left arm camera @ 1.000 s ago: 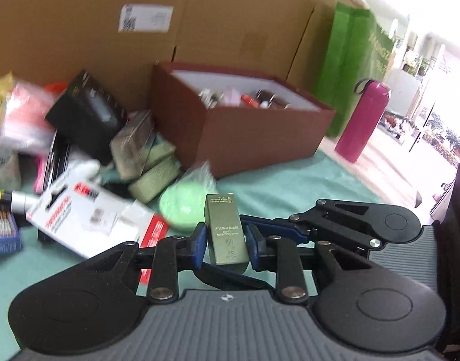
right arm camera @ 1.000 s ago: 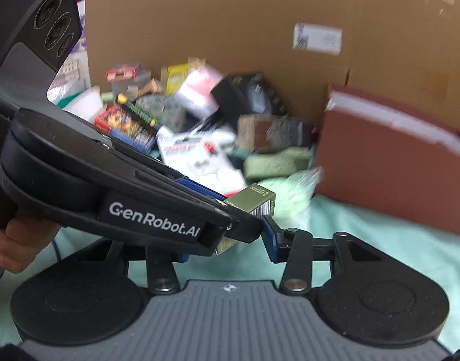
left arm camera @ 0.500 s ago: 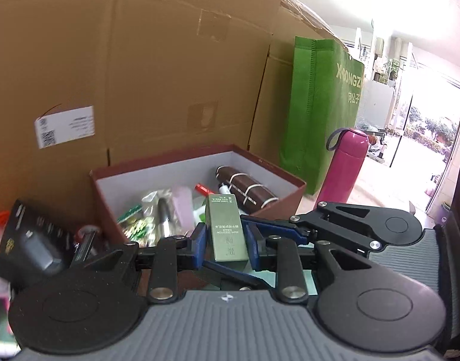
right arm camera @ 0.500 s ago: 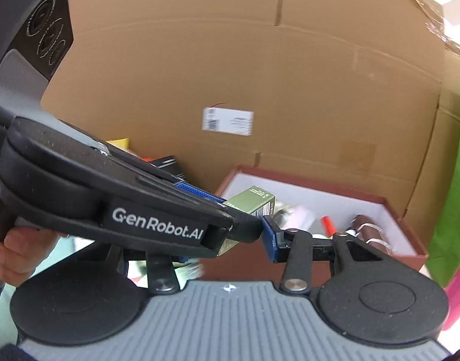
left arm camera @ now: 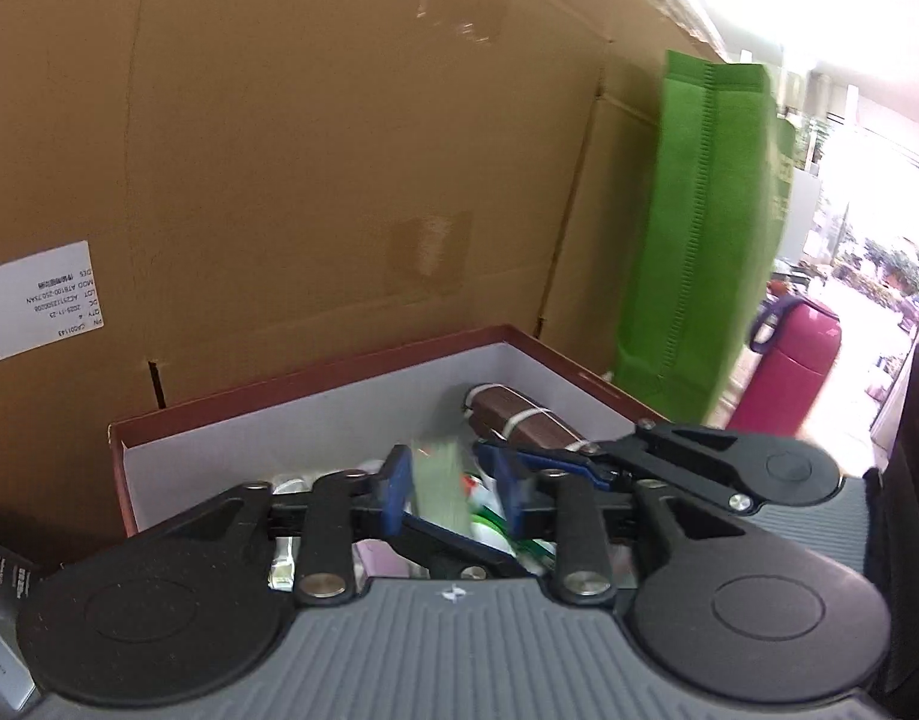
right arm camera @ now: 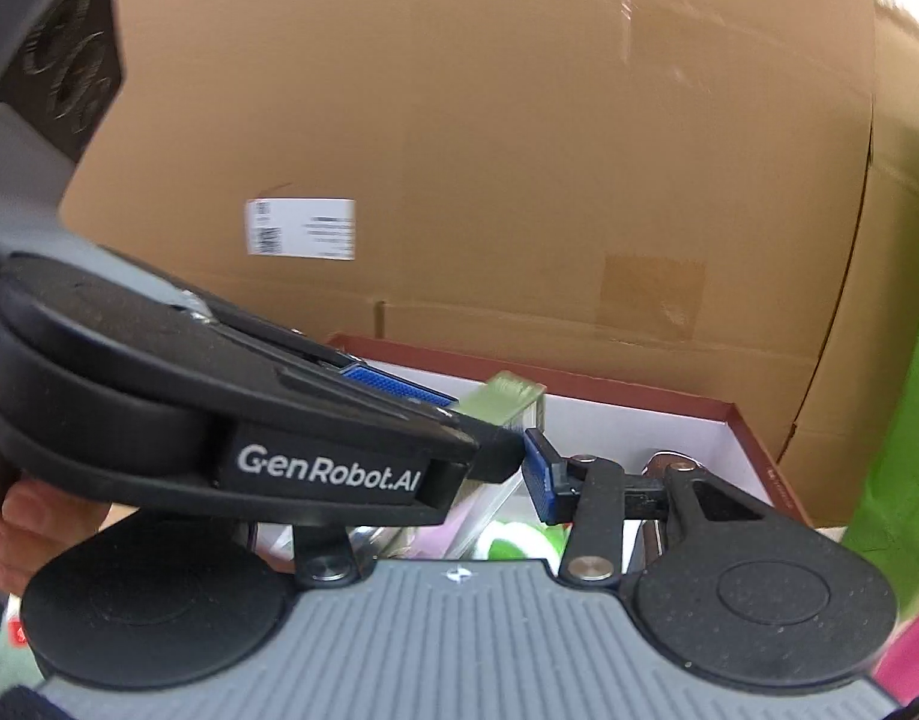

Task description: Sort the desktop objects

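Left gripper (left arm camera: 453,483) fingers opening around blurred olive-green carton (left arm camera: 438,483), over dark red open box (left arm camera: 315,378) holding brown wrapped roll (left arm camera: 519,420). Right gripper (right arm camera: 495,468) crossing just ahead, fingers opening, partly blocked. Behind: brown cardboard wall (left arm camera: 339,150), green bag (left arm camera: 699,228), pink flask (left arm camera: 795,360).

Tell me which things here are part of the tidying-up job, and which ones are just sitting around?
Part of the job:
- small green box
- left tool, jaws opening, with the green box between them
- red-brown box that sorted things go in

Just lying about:
- big cardboard wall
- green bag
- pink bottle
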